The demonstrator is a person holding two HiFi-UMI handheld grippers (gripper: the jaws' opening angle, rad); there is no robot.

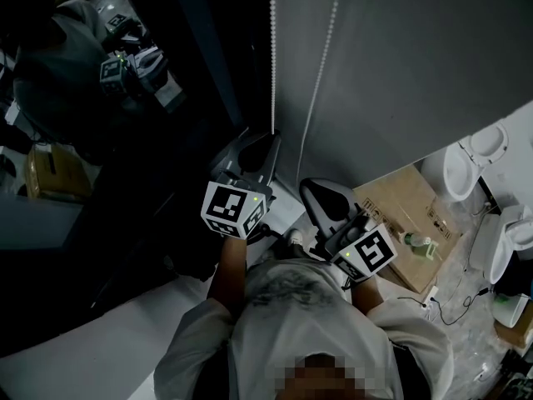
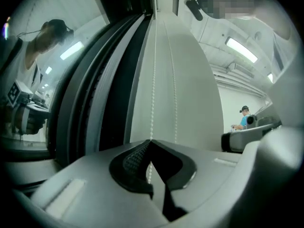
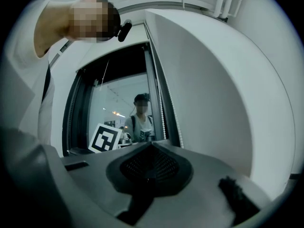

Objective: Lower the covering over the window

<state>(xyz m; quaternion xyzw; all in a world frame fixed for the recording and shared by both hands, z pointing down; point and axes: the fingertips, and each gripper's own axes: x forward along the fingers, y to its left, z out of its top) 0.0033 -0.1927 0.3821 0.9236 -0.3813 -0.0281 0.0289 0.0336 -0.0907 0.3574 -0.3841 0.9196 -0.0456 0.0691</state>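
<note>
Window bay, dim light, a grey panel [image 1: 400, 65] running beside a dark pane [image 1: 100, 140].

At the left gripper [image 2: 151, 141]: jaws are pressing together and pinching the chain [image 2: 153, 80]. One beaded strand is passing straight between the tips and rising vertically above them. The second strand [image 2: 174, 84] is hanging free just right of the pinched one, not touching the jaws. Behind both strands the panel is filling the view ahead of this gripper. A dark frame [image 2: 90, 89] is standing just left of it. Further left, the pane is reflecting a person and a marker cube. Far right of the gripper, past the panel edge, a person in a blue top [image 2: 243, 120] is showing well off in the room.

At the right gripper [image 3: 152, 144]: jaws are sitting pressed together, gripping nothing. Chain strands are running up the frame edge just above and slightly right of its tips, clear of the pads. Left of them the pane is reflecting a person. A marker cube [image 3: 103, 139] is showing low, left of the tips. The panel is curving away to this gripper's right.

In the head view both grippers are pointing side by side at the wall. The left one is sitting at the bottom of the chain's left strand, the right one near the bottom of the right strand. Right of the right gripper a box [image 1: 408, 215] is lying on the floor.

Covering: can't tell whether the panel is wall or the covering itself.
</note>
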